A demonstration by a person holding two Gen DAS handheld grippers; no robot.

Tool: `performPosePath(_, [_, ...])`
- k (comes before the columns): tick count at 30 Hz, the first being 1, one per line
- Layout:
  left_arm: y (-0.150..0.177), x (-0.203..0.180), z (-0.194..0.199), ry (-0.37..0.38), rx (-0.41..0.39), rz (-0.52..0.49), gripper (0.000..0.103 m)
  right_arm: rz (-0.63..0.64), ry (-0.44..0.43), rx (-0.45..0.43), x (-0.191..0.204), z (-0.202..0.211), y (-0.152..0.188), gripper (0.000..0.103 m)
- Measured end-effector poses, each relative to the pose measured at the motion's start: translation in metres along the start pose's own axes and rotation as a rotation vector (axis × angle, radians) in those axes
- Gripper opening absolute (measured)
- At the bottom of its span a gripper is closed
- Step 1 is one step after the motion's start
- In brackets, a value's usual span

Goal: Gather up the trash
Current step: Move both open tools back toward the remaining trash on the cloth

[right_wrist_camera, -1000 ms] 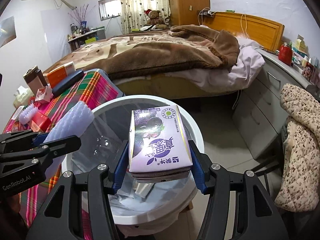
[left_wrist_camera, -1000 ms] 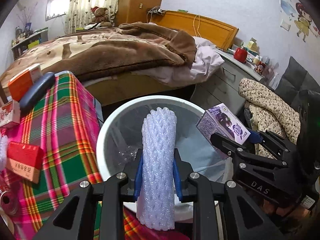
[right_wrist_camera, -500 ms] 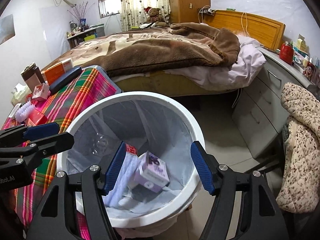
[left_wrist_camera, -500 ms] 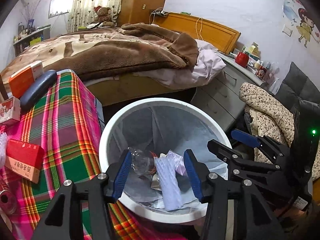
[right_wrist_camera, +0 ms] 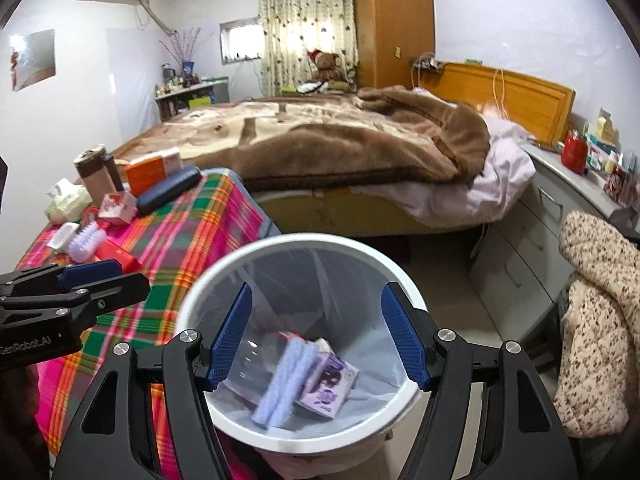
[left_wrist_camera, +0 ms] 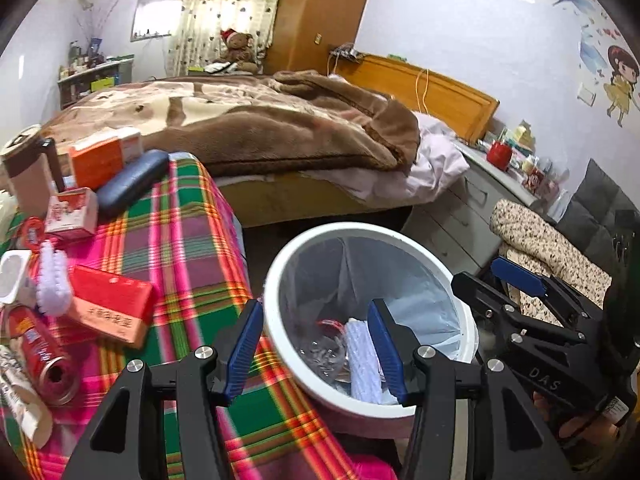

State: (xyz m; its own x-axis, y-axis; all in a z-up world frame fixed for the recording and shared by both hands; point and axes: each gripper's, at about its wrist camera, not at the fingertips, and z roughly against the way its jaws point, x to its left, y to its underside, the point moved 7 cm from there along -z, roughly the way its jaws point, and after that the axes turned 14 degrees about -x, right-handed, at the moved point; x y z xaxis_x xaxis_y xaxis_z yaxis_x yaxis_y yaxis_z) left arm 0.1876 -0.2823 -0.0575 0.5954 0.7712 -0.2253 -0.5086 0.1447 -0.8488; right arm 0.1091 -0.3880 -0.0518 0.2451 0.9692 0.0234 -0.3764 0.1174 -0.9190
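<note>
A white trash bin with a clear liner stands beside the plaid-covered table. Inside it lie a white foam net sleeve, a purple drink carton and a clear plastic piece. My left gripper is open and empty above the bin's left rim. My right gripper is open and empty over the bin, and it also shows in the left wrist view. On the table lie a red can, a red box and a white foam brush-like piece.
The table also holds an orange box, a dark glasses case, a small red-white carton, a brown tumbler and a tissue pack. A bed lies behind; drawers and a floral quilt are at right.
Both grippers opened and dropped the foam sleeve and the purple carton into the bin a second ago. Since then both have drawn back and up, and the left has swung left.
</note>
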Motion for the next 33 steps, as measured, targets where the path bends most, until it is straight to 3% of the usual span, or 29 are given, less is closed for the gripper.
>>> performPosePath(15, [-0.008,0.074,0.069,-0.138,-0.095,0.075,0.055,0.045,-0.127,-0.059,0.067,0.002,-0.013,0.069])
performPosePath(21, [-0.002,0.122,0.092,-0.236,-0.114,0.124,0.056,0.053,-0.206,-0.034,0.100,-0.012,-0.009,0.069])
performPosePath(25, [0.005,0.153,0.106,-0.316,-0.125,0.149,0.063,0.061,-0.268,-0.008,0.121,-0.025,-0.005,0.069])
performPosePath(33, [0.028,0.216,0.120,-0.427,-0.087,0.245,0.065,0.115,-0.356,0.047,0.159,-0.049,0.003,0.069])
